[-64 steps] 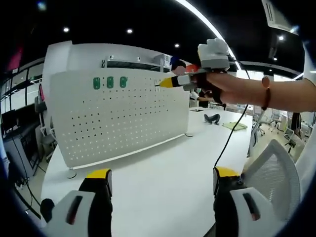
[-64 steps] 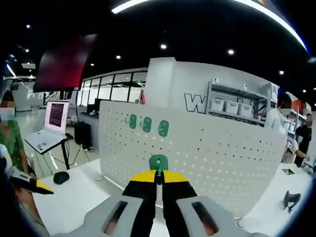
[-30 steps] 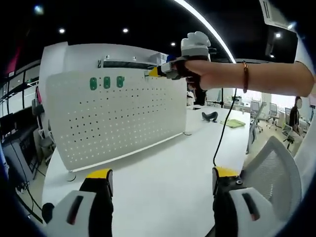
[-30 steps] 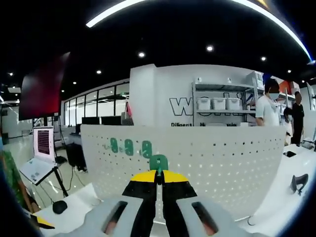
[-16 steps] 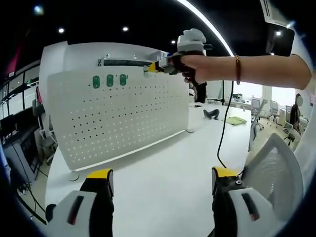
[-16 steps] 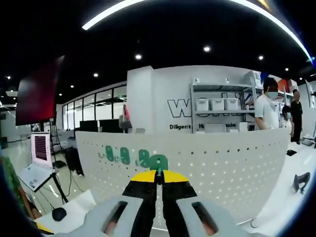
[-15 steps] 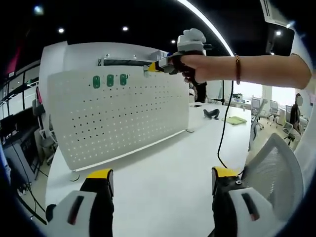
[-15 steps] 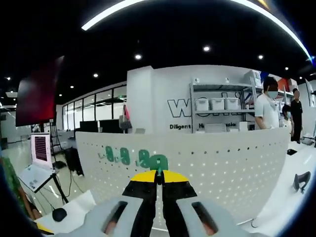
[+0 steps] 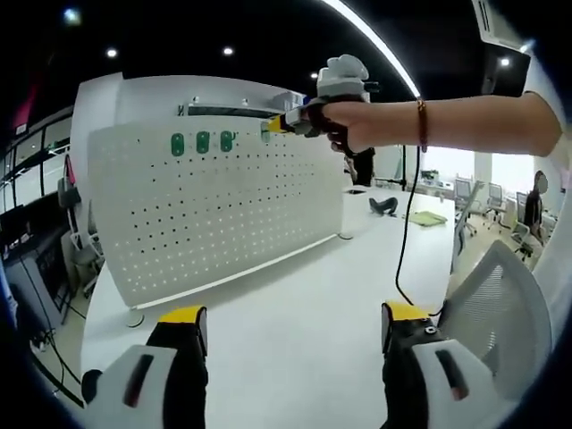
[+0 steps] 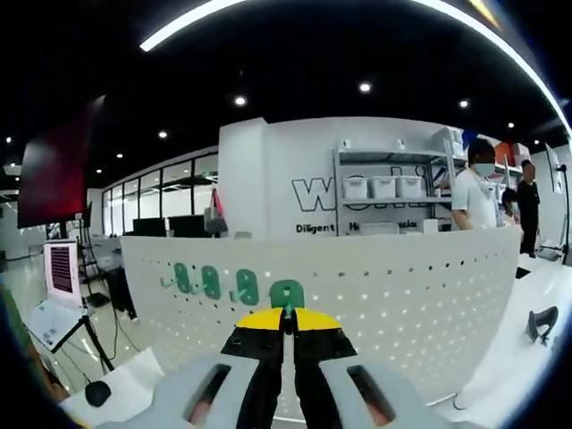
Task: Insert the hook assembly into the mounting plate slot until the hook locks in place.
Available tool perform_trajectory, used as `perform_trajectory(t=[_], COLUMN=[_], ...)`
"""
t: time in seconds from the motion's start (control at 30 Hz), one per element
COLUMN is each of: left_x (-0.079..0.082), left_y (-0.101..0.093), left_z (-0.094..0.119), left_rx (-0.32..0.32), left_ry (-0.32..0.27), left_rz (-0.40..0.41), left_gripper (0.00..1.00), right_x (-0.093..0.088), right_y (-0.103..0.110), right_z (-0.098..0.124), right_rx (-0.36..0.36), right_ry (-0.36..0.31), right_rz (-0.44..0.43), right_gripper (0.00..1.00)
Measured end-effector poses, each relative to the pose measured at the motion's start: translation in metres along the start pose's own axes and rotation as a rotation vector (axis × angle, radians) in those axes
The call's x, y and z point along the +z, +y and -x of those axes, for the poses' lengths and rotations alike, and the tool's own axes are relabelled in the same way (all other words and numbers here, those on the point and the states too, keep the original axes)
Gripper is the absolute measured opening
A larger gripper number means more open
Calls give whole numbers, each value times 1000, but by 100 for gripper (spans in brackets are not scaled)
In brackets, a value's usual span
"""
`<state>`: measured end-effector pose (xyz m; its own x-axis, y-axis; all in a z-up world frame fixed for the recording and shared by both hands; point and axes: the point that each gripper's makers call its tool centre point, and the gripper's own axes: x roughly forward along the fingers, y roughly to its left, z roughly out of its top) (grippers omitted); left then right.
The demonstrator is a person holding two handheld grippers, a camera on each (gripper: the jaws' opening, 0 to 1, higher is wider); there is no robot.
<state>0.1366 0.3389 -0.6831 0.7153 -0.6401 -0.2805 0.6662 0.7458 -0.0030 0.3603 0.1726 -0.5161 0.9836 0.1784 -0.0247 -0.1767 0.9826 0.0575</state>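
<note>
risk now is misalignment: right gripper, jaws closed on the green hook, holds it at the pegboard's top row, right of three mounted hooks, where any tilt could jam it short of locking, while left gripper waits near, jaws open.

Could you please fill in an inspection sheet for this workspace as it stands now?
Surface: white table, mostly bare.
Job's things: upright white pegboard; three green hooks mounted in its top row; a fourth hook is pinched by the right gripper at the board's top.
Clutter: black object and a yellow-green item at the far end.
Grippers: left gripper open, low over the table.
Cables: black cable hanging from the right gripper.
Surroundings: shelving, people standing, mesh chair.
</note>
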Motion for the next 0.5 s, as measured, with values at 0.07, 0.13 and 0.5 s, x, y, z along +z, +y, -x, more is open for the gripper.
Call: perform_trajectory(t=[0.07,0.13,0.5], left_x=[-2,-3,-4], left_y=[0,0,3], left_z=[0,0,0], left_rx=[-1,-4,-13], left_ry=[8,15,9], left_rz=[1,-7,-5], left_gripper=[82,82,82], right_x=[0,1,6], right_y=[-2,-3,-1], right_z=[-2,-4,-23], right_rx=[-5,-9,-6], right_ry=[1,1,8], right_rz=[0,4,-19], right_gripper=[1,1,1])
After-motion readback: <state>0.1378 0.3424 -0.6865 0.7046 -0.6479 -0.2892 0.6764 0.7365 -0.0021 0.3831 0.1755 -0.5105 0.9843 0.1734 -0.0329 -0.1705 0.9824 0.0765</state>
